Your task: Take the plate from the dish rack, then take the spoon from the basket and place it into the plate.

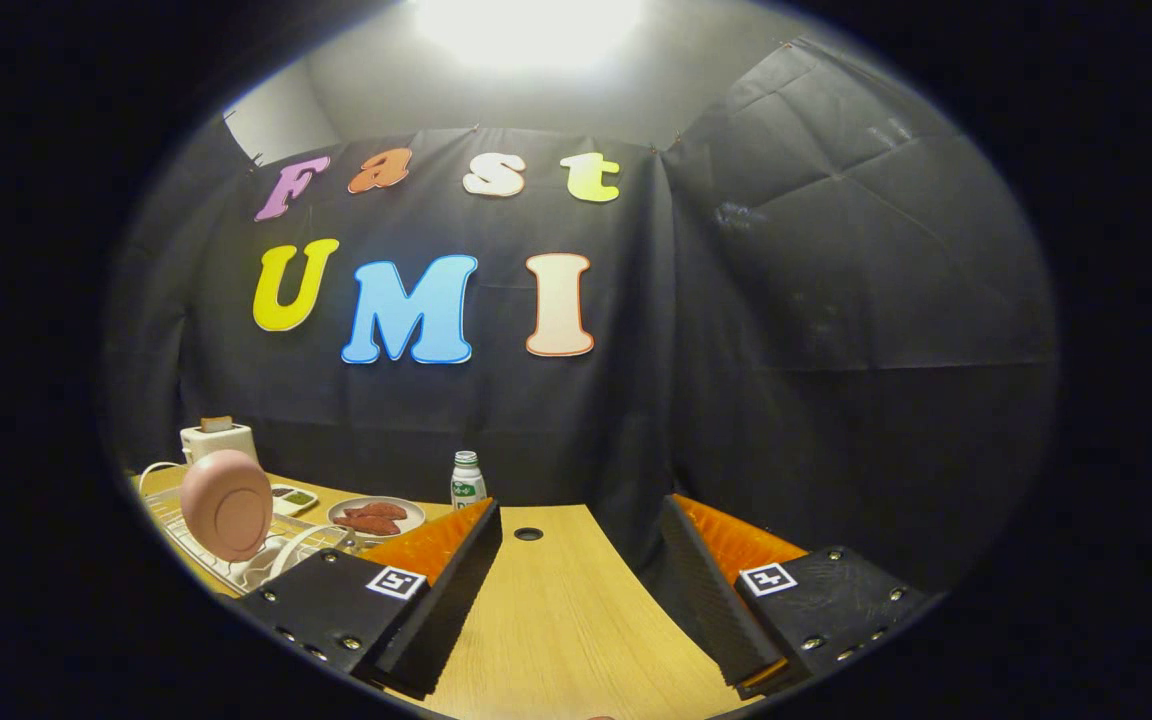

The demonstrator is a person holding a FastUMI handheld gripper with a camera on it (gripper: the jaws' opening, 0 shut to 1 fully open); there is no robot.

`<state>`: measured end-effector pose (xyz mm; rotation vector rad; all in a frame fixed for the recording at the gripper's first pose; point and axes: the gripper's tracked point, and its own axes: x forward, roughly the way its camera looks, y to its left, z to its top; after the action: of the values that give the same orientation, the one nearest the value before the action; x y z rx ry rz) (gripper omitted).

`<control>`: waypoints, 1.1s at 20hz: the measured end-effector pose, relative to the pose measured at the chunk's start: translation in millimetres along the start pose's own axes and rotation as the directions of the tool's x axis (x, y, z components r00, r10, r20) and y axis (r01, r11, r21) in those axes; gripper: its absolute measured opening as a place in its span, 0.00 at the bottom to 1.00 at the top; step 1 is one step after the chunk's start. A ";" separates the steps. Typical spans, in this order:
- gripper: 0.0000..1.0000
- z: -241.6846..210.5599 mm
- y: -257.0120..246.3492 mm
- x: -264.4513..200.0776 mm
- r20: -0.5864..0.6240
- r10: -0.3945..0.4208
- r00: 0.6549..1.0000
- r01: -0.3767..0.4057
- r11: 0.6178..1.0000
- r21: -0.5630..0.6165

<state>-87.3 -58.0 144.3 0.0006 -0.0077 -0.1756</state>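
The surface is lying bare between the 2 wide-spread fingers, which are gripping nothing. Left of them, the rack is holding the plate upright; probably stiff, slippery, best pinched at its rim.

The hand-held two-finger gripper is wide open. Its two fingers stand far apart from each other, one on the left and one on the right. They hold nothing, and nothing is between them. Both fingers point forward and lean in a little toward each other at the far tips. Each finger has a ridged inner face and a small square black-and-white marker on top. The gripper hangs above the light wooden desk, with no finger touching it.
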 end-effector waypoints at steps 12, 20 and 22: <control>0.98 50.1 176.9 -89.1 0.009 0.314 0.949 -0.314 0.945 0.096; 0.98 64.7 296.3 -25.0 -0.051 0.465 0.884 -0.452 0.877 0.165; 0.99 57.3 316.8 -5.7 -0.104 0.483 0.869 -0.463 0.870 0.171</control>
<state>-38.0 254.9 202.0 0.1526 0.1243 0.3223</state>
